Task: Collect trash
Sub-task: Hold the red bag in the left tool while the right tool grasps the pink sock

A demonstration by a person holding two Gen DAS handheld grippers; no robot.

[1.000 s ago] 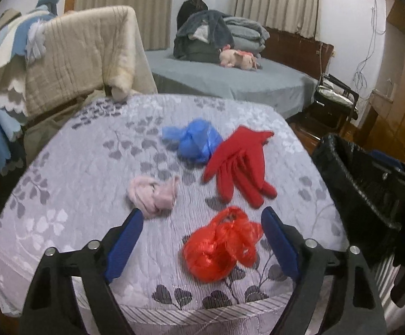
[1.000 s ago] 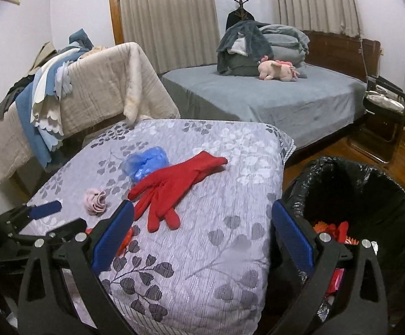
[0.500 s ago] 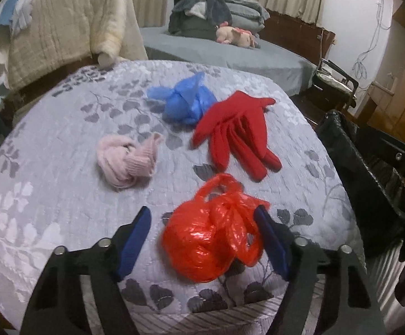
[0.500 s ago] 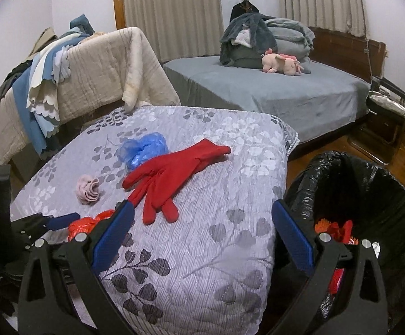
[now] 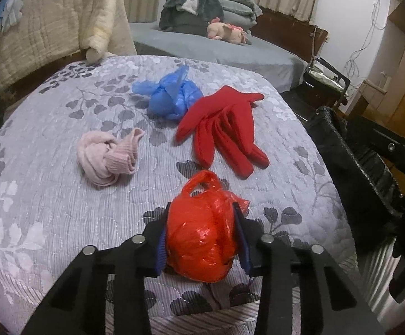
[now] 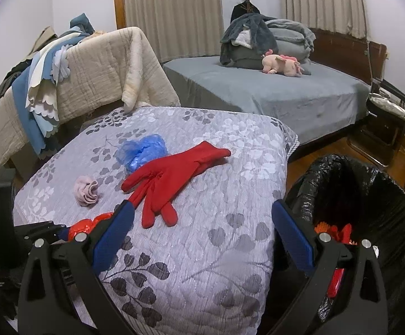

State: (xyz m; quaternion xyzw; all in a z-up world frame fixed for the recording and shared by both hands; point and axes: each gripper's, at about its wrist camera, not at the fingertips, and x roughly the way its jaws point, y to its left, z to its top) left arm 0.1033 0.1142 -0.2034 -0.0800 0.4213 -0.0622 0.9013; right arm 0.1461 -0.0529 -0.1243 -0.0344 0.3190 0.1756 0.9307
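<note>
My left gripper [image 5: 202,240] is shut on a crumpled red plastic bag [image 5: 202,237] at the near edge of the grey floral-covered table [image 5: 49,209]. A blue plastic bag [image 5: 171,97], a red glove [image 5: 224,128] and a balled pink sock [image 5: 104,156] lie further back on the table. My right gripper [image 6: 202,231] is open and empty above the table's right edge, beside the black-lined trash bin [image 6: 370,209], which holds red and orange scraps. The red bag [image 6: 88,224], glove [image 6: 171,176], blue bag [image 6: 141,150] and sock [image 6: 86,191] also show in the right wrist view.
A chair draped with beige and blue blankets [image 6: 76,69] stands behind the table at left. A grey bed [image 6: 272,95] with folded bedding and a pink plush toy is at the back. A dark chair [image 6: 389,111] is at far right on the wooden floor.
My left gripper moved forward and down over the red bag and closed on it. The right gripper stayed open and shifted only slightly.
</note>
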